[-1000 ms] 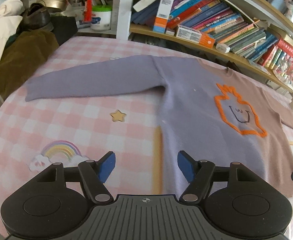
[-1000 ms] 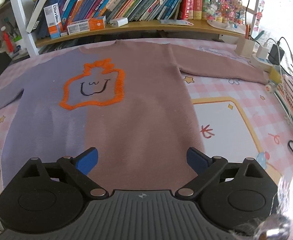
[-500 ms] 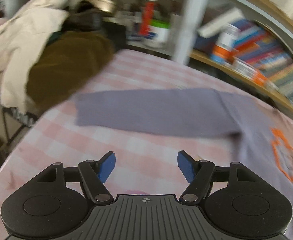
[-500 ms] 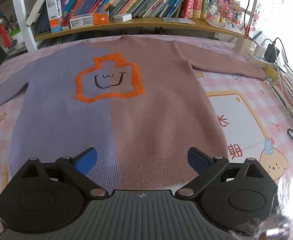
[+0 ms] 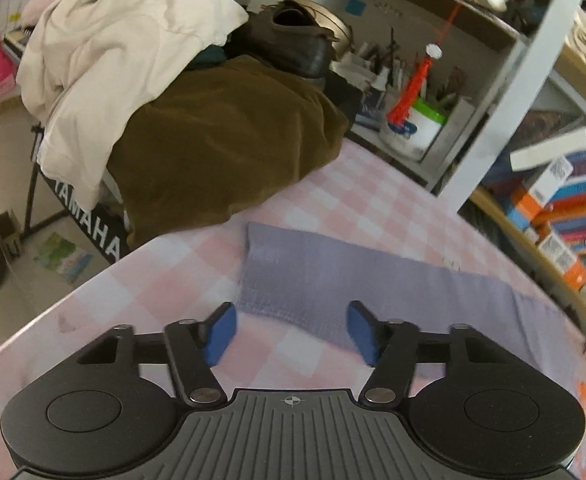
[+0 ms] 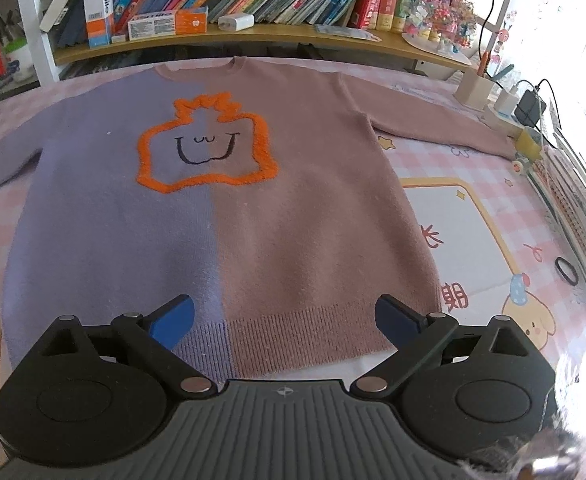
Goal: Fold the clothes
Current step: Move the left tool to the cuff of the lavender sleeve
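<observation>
A sweater, half lilac and half dusty pink with an orange outlined face, lies flat and spread on the pink checked table cover. Its lilac sleeve stretches out in the left wrist view, cuff end at the left. My left gripper is open and empty, just in front of the sleeve's cuff end. My right gripper is open and empty, hovering over the sweater's ribbed bottom hem.
A heap of cream and brown clothes lies on a keyboard stand beyond the table's left edge. Bookshelves run along the back. A pen holder and chargers stand at the right, and a hair tie lies nearby.
My left gripper has swung left from the sweater's body to the cuff end of the lilac sleeve. My right gripper has drawn back toward the hem. Both stayed open.
</observation>
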`<act>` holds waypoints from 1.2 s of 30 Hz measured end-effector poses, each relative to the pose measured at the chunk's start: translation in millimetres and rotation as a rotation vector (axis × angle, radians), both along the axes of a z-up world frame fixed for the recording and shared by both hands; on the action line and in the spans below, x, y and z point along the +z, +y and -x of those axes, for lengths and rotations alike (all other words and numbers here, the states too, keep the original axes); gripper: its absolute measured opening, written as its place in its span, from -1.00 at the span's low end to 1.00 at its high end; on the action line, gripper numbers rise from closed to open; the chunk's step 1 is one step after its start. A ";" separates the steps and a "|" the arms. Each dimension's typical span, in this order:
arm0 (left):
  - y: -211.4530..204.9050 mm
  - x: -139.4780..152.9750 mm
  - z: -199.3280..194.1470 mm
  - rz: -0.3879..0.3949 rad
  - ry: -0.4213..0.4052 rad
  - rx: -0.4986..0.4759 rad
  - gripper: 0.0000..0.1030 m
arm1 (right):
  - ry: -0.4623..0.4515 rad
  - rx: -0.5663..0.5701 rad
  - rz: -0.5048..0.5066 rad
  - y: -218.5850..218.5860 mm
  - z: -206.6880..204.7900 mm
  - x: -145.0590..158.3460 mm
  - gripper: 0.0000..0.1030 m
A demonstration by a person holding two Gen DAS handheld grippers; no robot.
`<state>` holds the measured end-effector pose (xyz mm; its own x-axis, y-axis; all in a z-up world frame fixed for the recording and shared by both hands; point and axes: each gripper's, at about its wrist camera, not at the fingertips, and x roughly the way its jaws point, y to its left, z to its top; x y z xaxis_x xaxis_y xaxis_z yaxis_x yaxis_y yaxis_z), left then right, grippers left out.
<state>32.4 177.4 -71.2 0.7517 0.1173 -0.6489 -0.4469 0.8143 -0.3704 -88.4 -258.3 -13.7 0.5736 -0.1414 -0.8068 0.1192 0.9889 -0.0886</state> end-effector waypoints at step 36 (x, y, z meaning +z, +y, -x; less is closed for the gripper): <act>13.3 -10.1 -39.2 0.148 -0.095 0.036 -0.30 | 0.027 -0.059 0.017 -6.3 13.3 1.1 0.89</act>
<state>71.6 190.7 -81.3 0.8074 0.0538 -0.5876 -0.4324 0.7314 -0.5273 -101.6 -264.5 -12.6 0.5416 -0.1879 -0.8193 0.1744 0.9786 -0.1092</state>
